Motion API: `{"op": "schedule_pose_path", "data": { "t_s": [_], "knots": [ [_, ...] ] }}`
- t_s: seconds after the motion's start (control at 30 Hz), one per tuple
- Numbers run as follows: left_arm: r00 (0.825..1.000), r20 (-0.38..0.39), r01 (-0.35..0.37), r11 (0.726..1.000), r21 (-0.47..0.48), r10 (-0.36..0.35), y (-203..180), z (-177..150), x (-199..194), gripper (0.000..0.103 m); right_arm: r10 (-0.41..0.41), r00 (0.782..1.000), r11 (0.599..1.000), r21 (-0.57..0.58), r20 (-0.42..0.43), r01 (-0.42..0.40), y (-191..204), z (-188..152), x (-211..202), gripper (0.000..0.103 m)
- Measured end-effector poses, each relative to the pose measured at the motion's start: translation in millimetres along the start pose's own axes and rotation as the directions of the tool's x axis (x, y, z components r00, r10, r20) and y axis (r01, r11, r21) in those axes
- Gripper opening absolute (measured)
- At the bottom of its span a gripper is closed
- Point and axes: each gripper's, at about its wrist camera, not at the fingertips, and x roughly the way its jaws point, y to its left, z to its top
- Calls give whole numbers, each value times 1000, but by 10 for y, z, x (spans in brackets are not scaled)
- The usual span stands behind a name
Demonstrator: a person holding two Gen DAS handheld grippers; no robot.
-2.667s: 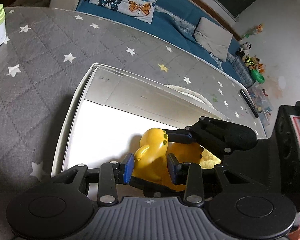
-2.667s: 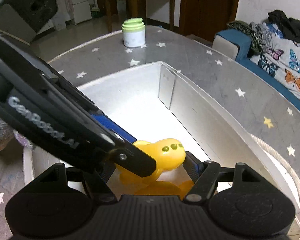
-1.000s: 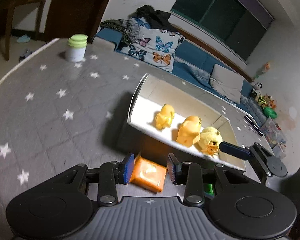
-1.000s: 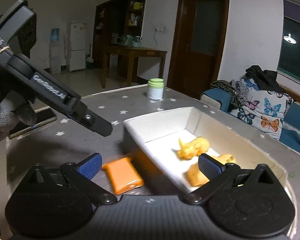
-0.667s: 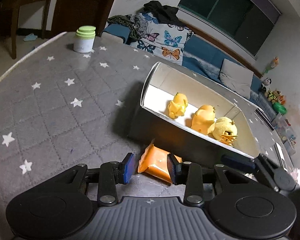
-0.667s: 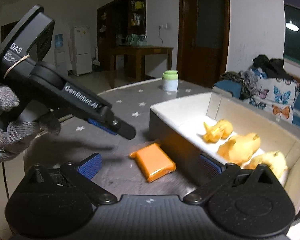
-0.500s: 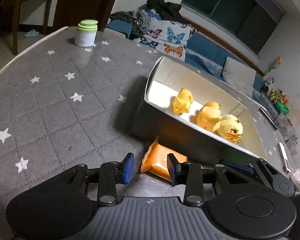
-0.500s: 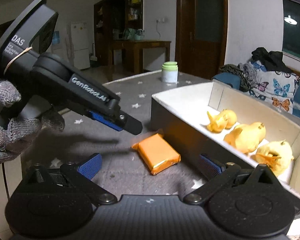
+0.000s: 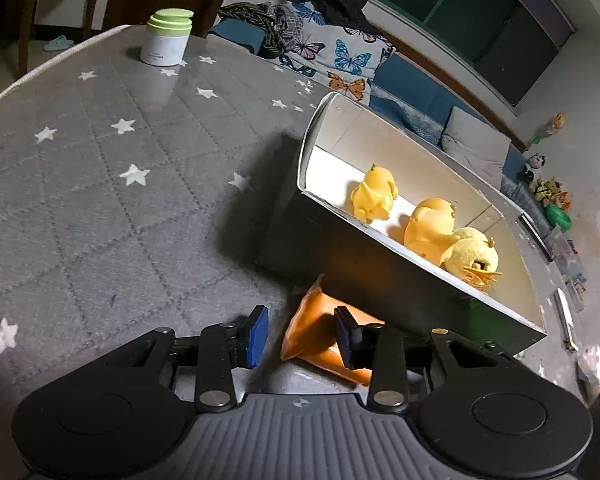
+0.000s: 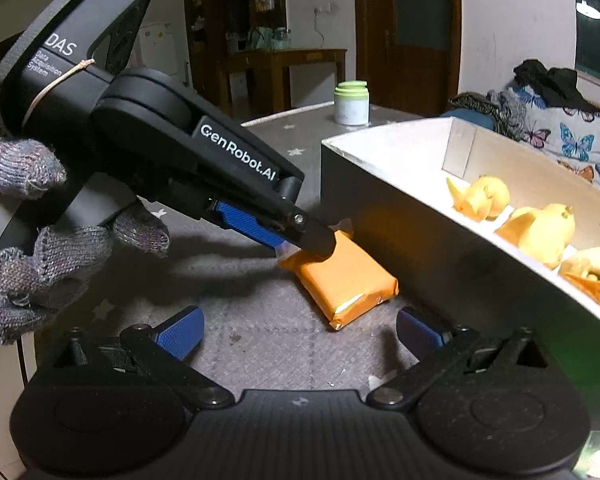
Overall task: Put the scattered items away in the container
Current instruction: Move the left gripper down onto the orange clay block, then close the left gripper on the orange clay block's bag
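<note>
Left wrist view: three yellow toy figures (image 9: 424,224) are held in the white box (image 9: 312,136); one orange packet (image 9: 320,328) is left on the worktop (image 9: 100,184), against the box's near wall. Left gripper (image 9: 300,336) fingers are spread astride the packet's end.

Right wrist view: the packet (image 10: 344,280) is seen glossy, foil-sealed, flat. Right gripper (image 10: 300,332) fingers are spread wide, nothing held.

Close wrist views (shared orange packet (image 9: 320,320))
</note>
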Motion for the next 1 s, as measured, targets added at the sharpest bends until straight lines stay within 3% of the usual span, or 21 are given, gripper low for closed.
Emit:
{"op": "schedule_pose_path", "data": {
  "t_s": [0.43,0.8,1.0],
  "knots": [
    [997,-50,64,998,21,-63,-67,-60,54,37,10,1000,1000,2,-7,-10,22,9,59,103],
    [988,-81,141,986,86,-134,-300,-237,-115,35,-66,998,998,22,-5,66,17,-31,-9,103],
    [988,-74,143,984,111,-135,-335,-262,-191,36,-97,995,995,31,6,97,9,-48,-54,102]
  ]
}}
